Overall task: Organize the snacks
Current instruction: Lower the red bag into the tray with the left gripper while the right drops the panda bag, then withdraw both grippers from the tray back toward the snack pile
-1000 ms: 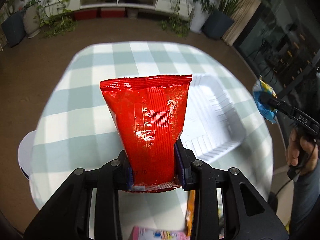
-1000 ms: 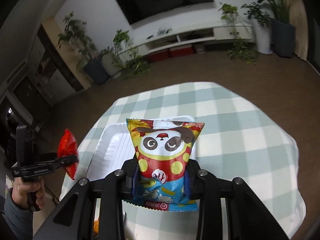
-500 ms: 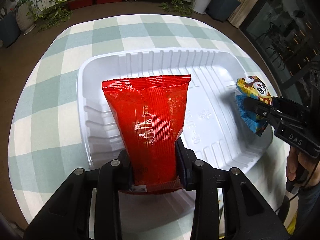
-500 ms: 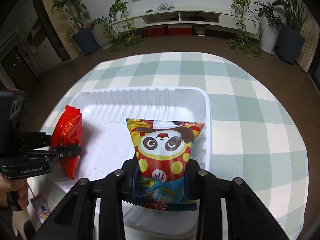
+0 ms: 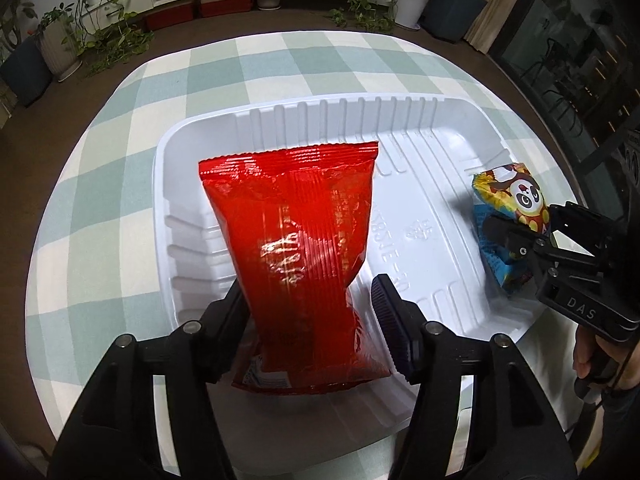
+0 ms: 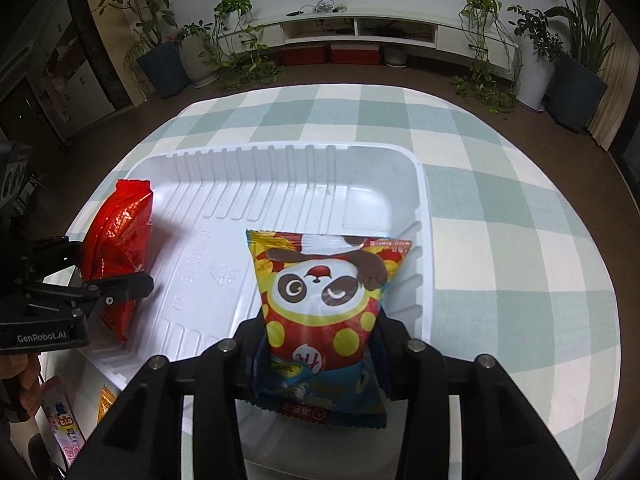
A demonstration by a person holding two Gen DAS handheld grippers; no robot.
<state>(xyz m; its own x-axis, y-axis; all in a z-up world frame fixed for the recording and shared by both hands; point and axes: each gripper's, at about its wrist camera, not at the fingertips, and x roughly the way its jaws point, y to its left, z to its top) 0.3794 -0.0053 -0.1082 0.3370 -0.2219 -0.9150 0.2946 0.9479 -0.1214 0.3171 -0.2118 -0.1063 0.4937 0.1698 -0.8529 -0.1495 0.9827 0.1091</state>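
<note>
A red snack bag (image 5: 298, 240) lies between the jaws of my left gripper (image 5: 310, 304), which have spread apart; the right pad (image 5: 384, 304) stands clear of the bag. The bag rests over the left side of the white ribbed tray (image 5: 432, 128). It also shows in the right wrist view (image 6: 118, 236). My right gripper (image 6: 320, 340) is shut on a panda snack bag (image 6: 324, 296) and holds it over the right side of the tray (image 6: 280, 184). The panda bag also shows in the left wrist view (image 5: 508, 216).
The tray sits on a round table with a green-and-white checked cloth (image 6: 500, 208). A pink packet (image 6: 64, 428) and an orange one (image 6: 106, 404) lie near the table's front left edge. Potted plants and a low TV shelf stand behind.
My left gripper's jaws have opened and let the red bag go onto the tray. Both grippers have dropped lower and come forward over the tray.
</note>
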